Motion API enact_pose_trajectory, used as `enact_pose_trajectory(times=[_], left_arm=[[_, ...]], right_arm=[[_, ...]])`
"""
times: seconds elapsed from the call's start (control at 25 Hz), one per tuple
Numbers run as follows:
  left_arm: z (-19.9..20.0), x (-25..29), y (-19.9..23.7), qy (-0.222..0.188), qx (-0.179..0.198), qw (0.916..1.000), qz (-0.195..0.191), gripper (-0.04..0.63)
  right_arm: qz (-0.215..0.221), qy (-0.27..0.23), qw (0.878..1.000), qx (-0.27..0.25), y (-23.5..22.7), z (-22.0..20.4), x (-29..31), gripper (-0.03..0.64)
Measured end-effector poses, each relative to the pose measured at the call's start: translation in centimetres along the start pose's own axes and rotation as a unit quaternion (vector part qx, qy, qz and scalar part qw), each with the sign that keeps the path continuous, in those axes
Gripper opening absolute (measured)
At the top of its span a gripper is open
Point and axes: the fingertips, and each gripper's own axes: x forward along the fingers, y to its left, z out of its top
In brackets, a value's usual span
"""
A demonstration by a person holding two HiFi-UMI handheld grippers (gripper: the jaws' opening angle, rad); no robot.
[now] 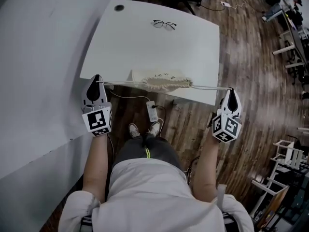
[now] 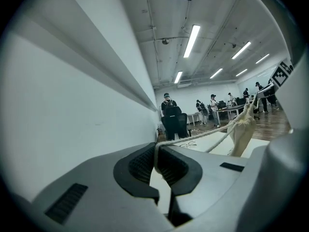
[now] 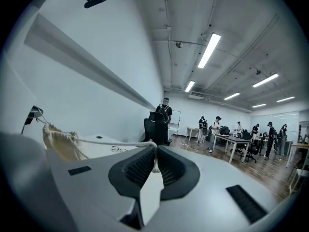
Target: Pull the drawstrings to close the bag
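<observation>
A cream cloth drawstring bag (image 1: 166, 83) hangs in the air above the white table (image 1: 145, 42), its mouth bunched tight. White drawstrings (image 1: 123, 83) run taut from it to both sides. My left gripper (image 1: 98, 82) is shut on the left string's end (image 2: 157, 151), with the bag (image 2: 243, 129) off to the right in the left gripper view. On the other side my right gripper (image 1: 231, 90) is shut on the right string (image 3: 154, 153), and the bag (image 3: 60, 144) shows at the left of the right gripper view.
A pair of glasses (image 1: 164, 24) lies at the table's far side. A power strip (image 1: 152, 111) with cables sits on the wooden floor by the person's feet. A grey wall (image 1: 38, 57) runs along the left. An office chair (image 2: 175, 122), desks and several people stand across the room.
</observation>
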Motion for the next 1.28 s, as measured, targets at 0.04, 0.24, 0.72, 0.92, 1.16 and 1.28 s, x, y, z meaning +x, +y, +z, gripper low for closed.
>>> enact_pose_trajectory(times=[0.04, 0.24, 0.72, 0.92, 1.16, 1.28], left_arm=[[0.7, -0.3, 0.2, -0.005, 0.0, 1.0, 0.002, 0.017], [4.9, -2.4, 1.0, -0.027, 0.016, 0.9994, 0.015, 0.017], [11.1, -4.7, 1.7, -0.067, 0.056, 0.9957, 0.032, 0.017], [10.7, -4.1, 2.1, -0.038, 0.038, 0.9974, 0.048, 0.017], [10.8, -3.9, 1.9, -0.044, 0.036, 0.9967, 0.059, 0.017], [11.7, -3.8, 1.9, -0.052, 0.05, 0.995, 0.069, 0.017]], right_arm=[[0.001, -0.005, 1.0, -0.001, -0.2, 0.6, -0.2, 0.049], [0.01, -0.04, 0.999, -0.031, -0.9, 5.1, -1.5, 0.048], [0.005, -0.075, 0.997, -0.032, -4.2, 8.2, -2.2, 0.048], [-0.002, -0.065, 0.995, -0.072, -4.5, 8.4, -1.7, 0.048], [-0.001, -0.042, 0.996, -0.079, -5.1, 6.7, -0.8, 0.046], [0.003, -0.031, 0.997, -0.073, -5.4, 6.2, -0.2, 0.046]])
